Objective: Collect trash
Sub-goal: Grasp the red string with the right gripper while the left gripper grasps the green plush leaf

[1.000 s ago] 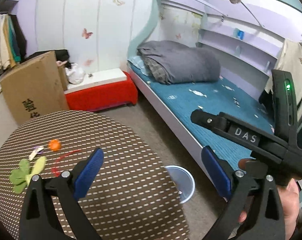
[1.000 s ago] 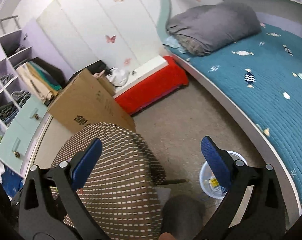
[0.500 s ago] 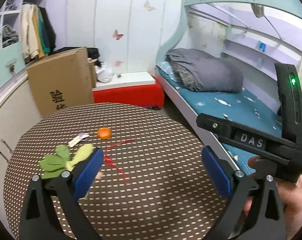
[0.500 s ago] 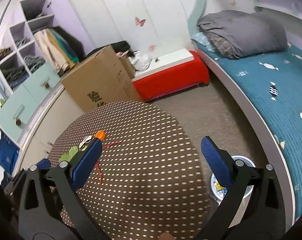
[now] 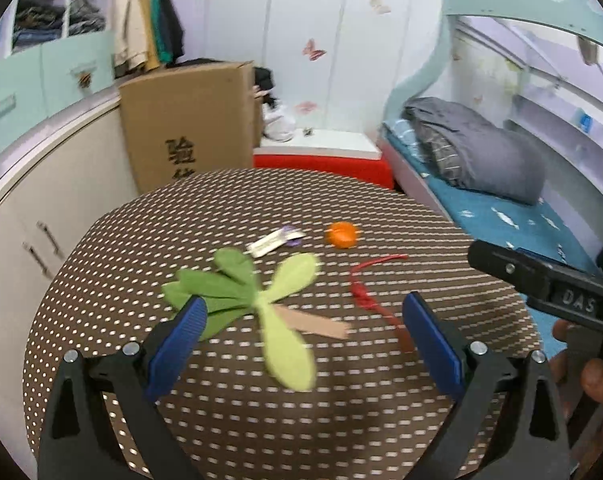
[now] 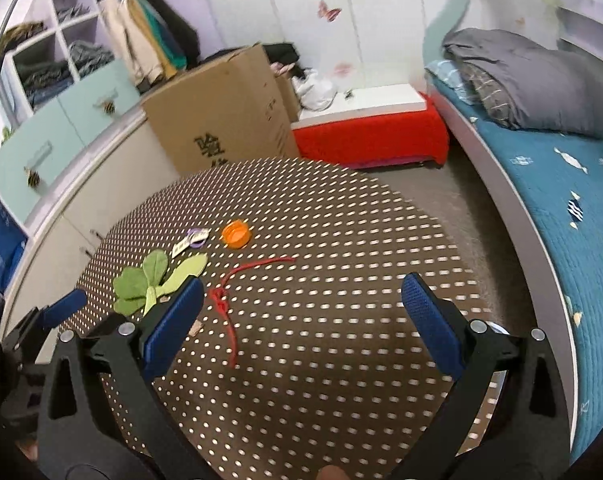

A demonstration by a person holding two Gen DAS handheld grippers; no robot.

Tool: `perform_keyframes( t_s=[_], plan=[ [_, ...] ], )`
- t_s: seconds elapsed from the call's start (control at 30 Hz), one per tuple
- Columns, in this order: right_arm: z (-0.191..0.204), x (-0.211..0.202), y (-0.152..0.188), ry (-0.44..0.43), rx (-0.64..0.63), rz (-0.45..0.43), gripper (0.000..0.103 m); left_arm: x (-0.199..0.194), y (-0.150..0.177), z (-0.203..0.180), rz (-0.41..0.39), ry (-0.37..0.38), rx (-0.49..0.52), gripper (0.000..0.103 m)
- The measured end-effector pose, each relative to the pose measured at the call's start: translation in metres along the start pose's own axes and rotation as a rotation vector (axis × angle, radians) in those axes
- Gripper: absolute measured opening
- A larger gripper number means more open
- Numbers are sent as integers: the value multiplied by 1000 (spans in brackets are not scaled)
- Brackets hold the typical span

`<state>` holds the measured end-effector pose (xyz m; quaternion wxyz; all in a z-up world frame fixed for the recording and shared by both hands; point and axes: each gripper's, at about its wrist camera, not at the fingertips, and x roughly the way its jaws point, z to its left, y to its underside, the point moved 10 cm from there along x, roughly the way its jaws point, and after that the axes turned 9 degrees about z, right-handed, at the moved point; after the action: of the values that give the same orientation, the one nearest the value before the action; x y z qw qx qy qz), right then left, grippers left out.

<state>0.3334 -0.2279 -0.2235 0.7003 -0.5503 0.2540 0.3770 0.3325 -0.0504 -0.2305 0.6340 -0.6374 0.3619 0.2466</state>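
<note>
On the round brown dotted table (image 5: 341, 420) (image 6: 341, 380) lie green leaves (image 5: 253, 292) (image 6: 149, 284), an orange bottle cap (image 5: 341, 235) (image 6: 236, 233), a white wrapper with a purple ring (image 5: 275, 240) (image 6: 191, 240), a red string (image 5: 369, 292) (image 6: 225, 304) and a tan strip (image 5: 313, 322). My left gripper (image 5: 301, 340) is open above the leaves and strip. My right gripper (image 6: 301, 320) is open above the table's middle, right of the red string. The right gripper's body (image 5: 549, 280) shows at the right of the left wrist view.
A cardboard box (image 6: 221, 112) and a red bench (image 6: 369, 136) stand beyond the table. A bed with a blue cover (image 6: 561, 200) and grey quilt (image 6: 521, 80) runs along the right. Cabinets (image 5: 41, 184) line the left. A bin's rim (image 6: 497, 330) peeks behind my right finger.
Both views have swung left and down from the bed and floor bin toward the table. The trash items now sit close in front of both open grippers.
</note>
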Motion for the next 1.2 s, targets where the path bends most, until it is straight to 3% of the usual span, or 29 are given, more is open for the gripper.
perform_keyframes(
  t_s=[0.33, 0.37, 0.43, 0.57, 0.63, 0.7, 0.8, 0.87, 0.93, 1.0, 1.03, 1.07, 1.1, 1.2],
  plan=[
    [51, 63, 17, 27, -168, 118, 94, 31, 13, 56, 35, -74, -48, 96],
    [54, 67, 18, 35, -180, 124, 91, 32, 13, 58, 39, -76, -50, 96],
    [62, 76, 21, 39, -204, 136, 66, 36, 12, 60, 48, -83, -39, 96],
    [66, 83, 25, 65, -220, 135, 38, 45, 8, 54, 67, -83, -3, 96],
    [68, 83, 26, 65, -234, 133, 20, 51, 5, 50, 78, -92, 13, 96],
    [67, 82, 27, 67, -246, 136, 10, 59, 2, 46, 98, -100, 31, 96],
    [60, 77, 30, 50, -231, 134, 9, 71, -1, 43, 131, -113, 54, 96],
    [51, 73, 31, 39, -208, 127, 8, 78, -1, 39, 160, -78, 55, 95],
    [45, 70, 30, 21, -187, 123, 8, 81, 0, 35, 177, -58, 65, 79],
    [37, 65, 30, 16, -165, 117, 8, 79, -2, 36, 163, -65, 67, 52],
    [33, 64, 30, 5, -146, 117, 8, 77, -3, 38, 157, -56, 66, 44],
    [30, 62, 30, 1, -136, 115, 8, 75, -2, 38, 151, -47, 66, 26],
    [26, 58, 31, -2, -126, 110, 8, 73, -2, 38, 146, -30, 68, 18],
    [21, 48, 34, -30, -110, 97, 8, 66, 3, 34, 137, 22, 66, 16]
  ],
)
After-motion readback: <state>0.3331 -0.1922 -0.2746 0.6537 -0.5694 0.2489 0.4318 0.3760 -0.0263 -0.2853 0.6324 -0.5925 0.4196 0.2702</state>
